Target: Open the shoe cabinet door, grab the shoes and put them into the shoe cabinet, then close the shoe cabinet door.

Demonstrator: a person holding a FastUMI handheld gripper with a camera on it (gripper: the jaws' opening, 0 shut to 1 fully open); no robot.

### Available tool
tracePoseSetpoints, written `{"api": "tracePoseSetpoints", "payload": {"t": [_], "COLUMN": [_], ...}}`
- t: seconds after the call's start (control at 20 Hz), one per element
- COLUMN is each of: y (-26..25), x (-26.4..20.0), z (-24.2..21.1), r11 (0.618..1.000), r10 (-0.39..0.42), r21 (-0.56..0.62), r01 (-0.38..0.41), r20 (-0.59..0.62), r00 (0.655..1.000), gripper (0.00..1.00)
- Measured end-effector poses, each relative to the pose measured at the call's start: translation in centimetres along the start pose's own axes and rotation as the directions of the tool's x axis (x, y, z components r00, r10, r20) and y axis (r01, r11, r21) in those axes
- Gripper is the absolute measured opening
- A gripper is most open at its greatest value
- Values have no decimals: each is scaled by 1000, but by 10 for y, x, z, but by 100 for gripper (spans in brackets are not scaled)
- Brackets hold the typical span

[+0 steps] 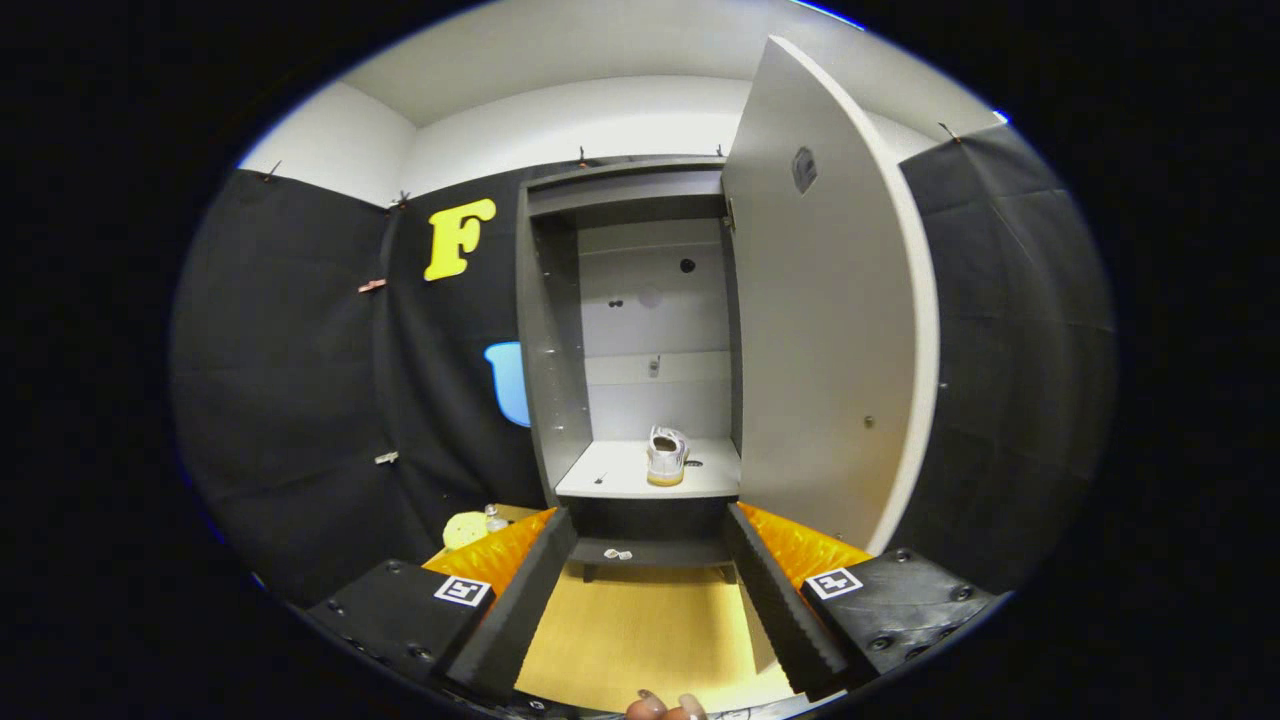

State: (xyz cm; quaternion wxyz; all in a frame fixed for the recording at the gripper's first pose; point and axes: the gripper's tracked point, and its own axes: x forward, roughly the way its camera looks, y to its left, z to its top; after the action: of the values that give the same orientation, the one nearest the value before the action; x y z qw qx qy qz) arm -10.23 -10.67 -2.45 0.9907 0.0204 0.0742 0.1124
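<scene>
Gripper view: the gripper [648, 545] hangs in front of an open shoe cabinet [548, 340], its two fingers [520, 610] spread wide apart with nothing between them but bare wooden floor [640, 630]. The fingers rise from the lower part of the frame and angle inward toward the cabinet's base.

At the centre of the frame, beyond the fingertips, a single pale shoe [666, 456] with a tan sole stands on the cabinet's light shelf [610, 475], toward the right side of that shelf, one end turned to the camera. A small dark mark lies on the shelf just right of the shoe; what it is cannot be told.

The cabinet door [830, 320] is swung fully open and fills the centre right of the frame, its inner face toward the camera, a small knob low on it. Inside, the grey back panel [650, 320] shows a few round holes. Below the shelf, a dark lower ledge [650, 550] carries two small pale bits.

At the lower left, near the left finger, a yellow round thing [465, 529] and a small bottle [493, 518] sit on the floor against the black cloth wall [300, 380]. At the bottom edge, the tips of a person's fingers [665, 708] show.
</scene>
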Motion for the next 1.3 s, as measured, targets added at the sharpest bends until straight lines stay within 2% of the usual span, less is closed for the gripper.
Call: {"api": "tracePoseSetpoints", "payload": {"t": [0.2, 0.45, 0.65, 0.85, 1.15, 1.3], "y": [-39, -113, -156, -176, -180, -178], "x": [-38, -54, -39, -6, 27, 30], "z": [14, 18, 17, 16, 12, 13], "r11": [998, 1000, 1000, 1000, 997, 997], "r10": [61, 8, -8, 0, 47, 42], "r21": [-28, -10, -1, 27, 59, 65], "r01": [-59, -7, 8, -2, -50, -46], "r20": [44, 56, 67, 66, 51, 55], "r00": [997, 998, 998, 998, 998, 998], "gripper": [98, 97, 98, 98, 98, 98]}}
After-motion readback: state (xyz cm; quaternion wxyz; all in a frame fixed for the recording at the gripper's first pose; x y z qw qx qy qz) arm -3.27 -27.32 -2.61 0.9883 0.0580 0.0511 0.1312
